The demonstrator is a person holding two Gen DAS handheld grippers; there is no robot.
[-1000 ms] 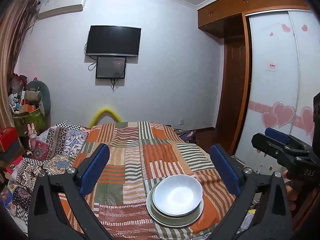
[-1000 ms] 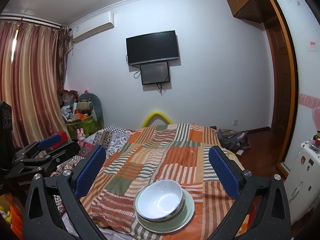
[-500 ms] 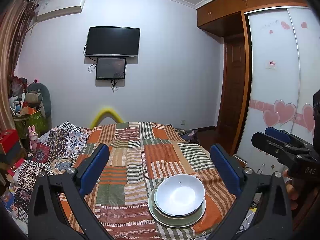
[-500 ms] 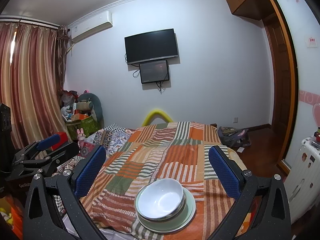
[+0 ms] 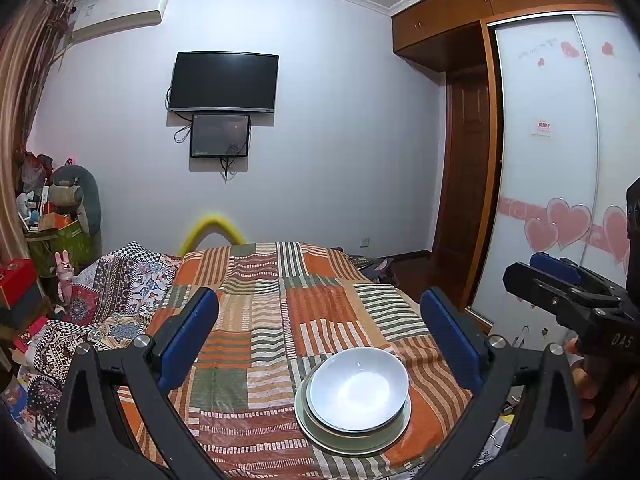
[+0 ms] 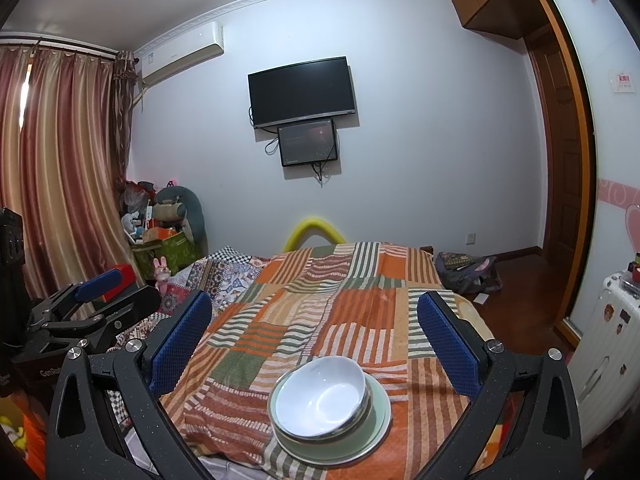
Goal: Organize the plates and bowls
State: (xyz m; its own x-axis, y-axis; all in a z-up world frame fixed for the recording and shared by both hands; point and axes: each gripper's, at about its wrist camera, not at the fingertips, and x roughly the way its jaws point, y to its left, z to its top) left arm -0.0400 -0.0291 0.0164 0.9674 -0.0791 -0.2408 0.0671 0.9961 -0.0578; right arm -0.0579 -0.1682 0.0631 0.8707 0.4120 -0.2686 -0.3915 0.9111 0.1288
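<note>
Left wrist view shows the left gripper (image 5: 319, 332) with its blue pads spread wide and empty above the bed (image 5: 256, 300), whose patchwork striped cover carries a white bowl (image 5: 359, 389) nested on a pale green plate (image 5: 394, 426) near the front edge. Further right, the right gripper (image 5: 548, 276) hangs off the bed's side, likewise spread and holding nothing.

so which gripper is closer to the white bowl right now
Too close to call. The left gripper hovers open with the white bowl right of centre; the right gripper hovers open, bowl roughly centred.
</note>
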